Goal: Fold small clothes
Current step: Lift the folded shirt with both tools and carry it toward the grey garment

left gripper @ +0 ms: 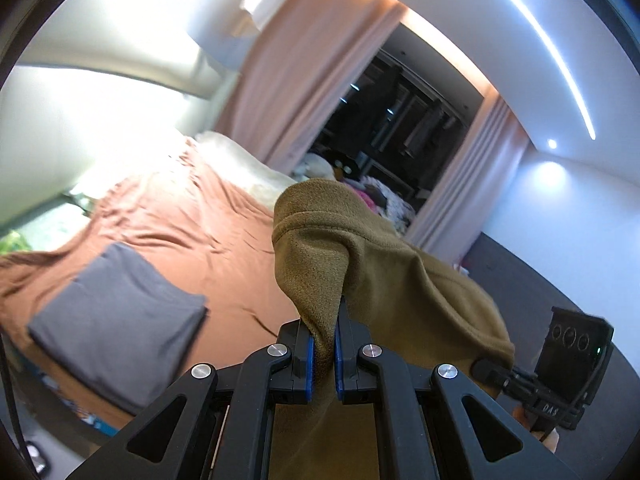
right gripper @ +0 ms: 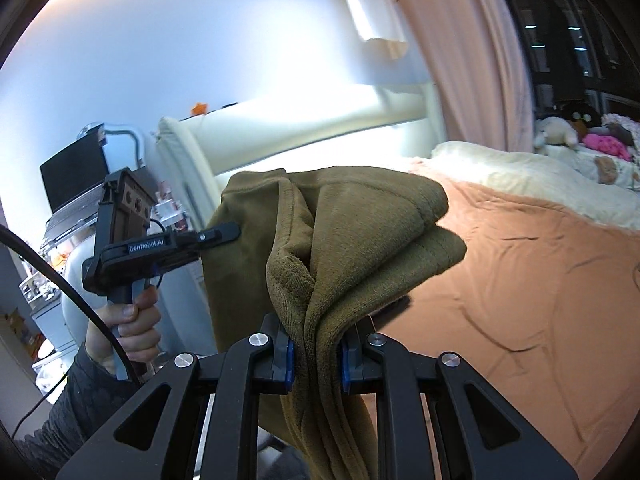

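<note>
Both hand-held grippers clamp the olive garment (right gripper: 360, 232) – orange bedspread (right gripper: 520, 280) bare beyond.

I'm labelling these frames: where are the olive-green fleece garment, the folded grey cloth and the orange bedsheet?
Olive-green fleece garment (left gripper: 384, 264), left wrist view, hanging middle.
Folded grey cloth (left gripper: 120, 320), left wrist view, top face.
Orange bedsheet (right gripper: 520, 280), right wrist view, bare wrinkled area.

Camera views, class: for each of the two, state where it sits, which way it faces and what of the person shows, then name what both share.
Left wrist: on the left gripper, facing along a rust-orange bedsheet toward the dark window; no body shows clearly.
Right wrist: on the right gripper, facing the cream headboard; a hand and sleeve show.
Shared: the olive-green fleece garment, clamped by both, and the bed.
</note>
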### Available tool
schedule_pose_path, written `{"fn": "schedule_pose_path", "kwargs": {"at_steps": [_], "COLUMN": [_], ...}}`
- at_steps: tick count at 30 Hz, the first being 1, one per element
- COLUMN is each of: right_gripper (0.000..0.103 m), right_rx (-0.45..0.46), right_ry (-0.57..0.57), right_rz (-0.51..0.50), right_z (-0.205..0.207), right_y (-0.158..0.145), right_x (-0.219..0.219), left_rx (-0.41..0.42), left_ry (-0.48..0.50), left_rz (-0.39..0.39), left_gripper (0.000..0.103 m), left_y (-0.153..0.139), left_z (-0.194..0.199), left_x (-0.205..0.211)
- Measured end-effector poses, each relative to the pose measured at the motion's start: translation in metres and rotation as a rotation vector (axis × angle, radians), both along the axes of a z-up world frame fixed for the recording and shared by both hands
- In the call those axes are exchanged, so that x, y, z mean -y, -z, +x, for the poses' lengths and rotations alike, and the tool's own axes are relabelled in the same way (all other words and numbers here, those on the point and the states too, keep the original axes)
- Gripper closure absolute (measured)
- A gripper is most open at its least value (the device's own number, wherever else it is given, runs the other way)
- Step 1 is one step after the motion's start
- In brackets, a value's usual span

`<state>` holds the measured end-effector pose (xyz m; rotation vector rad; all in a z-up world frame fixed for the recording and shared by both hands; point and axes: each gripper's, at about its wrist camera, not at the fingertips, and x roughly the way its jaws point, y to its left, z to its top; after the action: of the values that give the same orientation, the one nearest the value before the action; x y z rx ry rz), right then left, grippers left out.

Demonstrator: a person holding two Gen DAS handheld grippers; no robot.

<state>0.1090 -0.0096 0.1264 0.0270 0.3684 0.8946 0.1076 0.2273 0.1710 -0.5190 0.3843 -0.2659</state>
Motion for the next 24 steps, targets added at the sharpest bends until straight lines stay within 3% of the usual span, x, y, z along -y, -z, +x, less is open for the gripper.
{"fn": "schedule_pose_path", "kwargs": {"at_steps": [6, 12, 24], "right_gripper": [0.091, 0.091, 0.091], "right_rx": [-0.002, 0.014, 0.015], "right_ry": [-0.041, -0.075, -0.129], "right_rz": [0.011, 0.020, 0.024], "right_z": [0.059, 0.071, 0.126], "right_y": [-0.005, -0.002, 0.007], "right_x": [-0.042, -0.067, -0.092], "left_rx": [0.000, 0.001, 0.002], "left_ry": [-0.067, -0.117, -0.182], "left_rz": [0.035, 0.067, 0.098], "left_gripper": [0.096, 0.096, 0.096], "left_y": [-0.004, -0.006, -0.003], "left_z": [-0.021, -0.033, 0.011], "left_x": [-0.047, -0.089, -0.154]}}
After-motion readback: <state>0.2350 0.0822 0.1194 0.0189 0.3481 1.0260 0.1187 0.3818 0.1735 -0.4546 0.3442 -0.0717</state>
